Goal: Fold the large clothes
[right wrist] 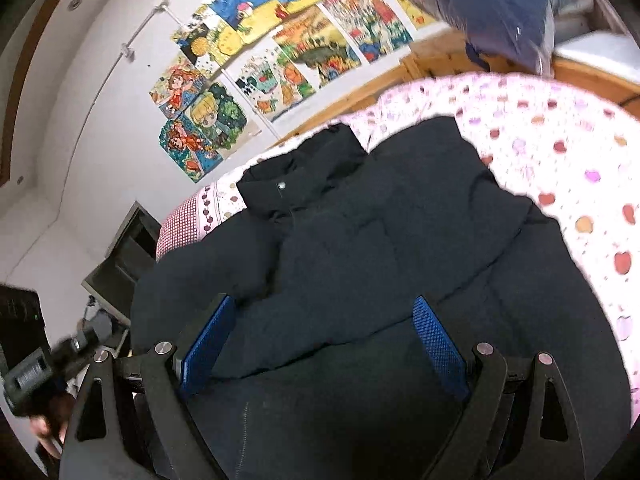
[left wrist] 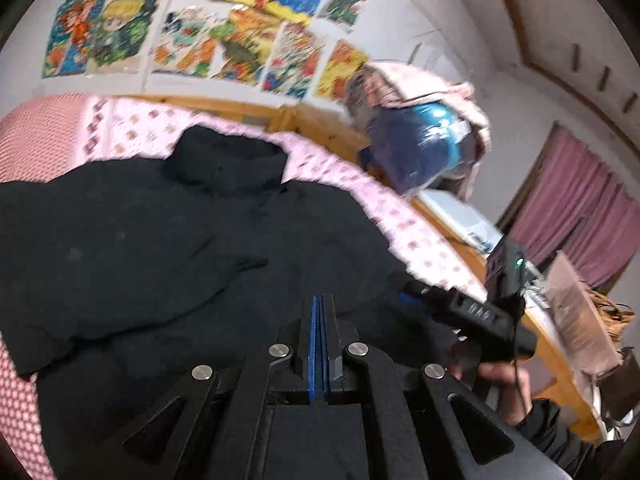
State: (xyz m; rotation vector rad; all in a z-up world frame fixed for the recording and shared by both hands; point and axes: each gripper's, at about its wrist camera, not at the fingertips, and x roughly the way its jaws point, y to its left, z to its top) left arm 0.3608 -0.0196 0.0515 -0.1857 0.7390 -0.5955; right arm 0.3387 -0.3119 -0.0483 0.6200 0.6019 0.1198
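A large black padded jacket (left wrist: pixel 168 240) lies spread on a bed, its collar (left wrist: pixel 228 156) toward the wall. In the left wrist view my left gripper (left wrist: pixel 319 300) hovers over the jacket's lower part, blue pads pressed together with nothing between them. The other gripper (left wrist: pixel 460 308) shows at the right, held by a hand (left wrist: pixel 500 380). In the right wrist view my right gripper (right wrist: pixel 323 304) stands open above the jacket (right wrist: pixel 380 220), its blue pads (right wrist: pixel 208 344) wide apart and empty. The collar with a snap button (right wrist: pixel 282 185) lies beyond. The left gripper (right wrist: pixel 40 368) appears at the lower left.
The bed has a pink sheet with a fruit print (right wrist: pixel 560 152) and a wooden frame (left wrist: pixel 260 112). Colourful drawings (left wrist: pixel 192 28) cover the wall behind. A blue bundle wrapped in pink cloth (left wrist: pixel 420 140) sits at the bed's end. A purple curtain (left wrist: pixel 580 208) and a cardboard box (left wrist: pixel 576 312) stand to the right.
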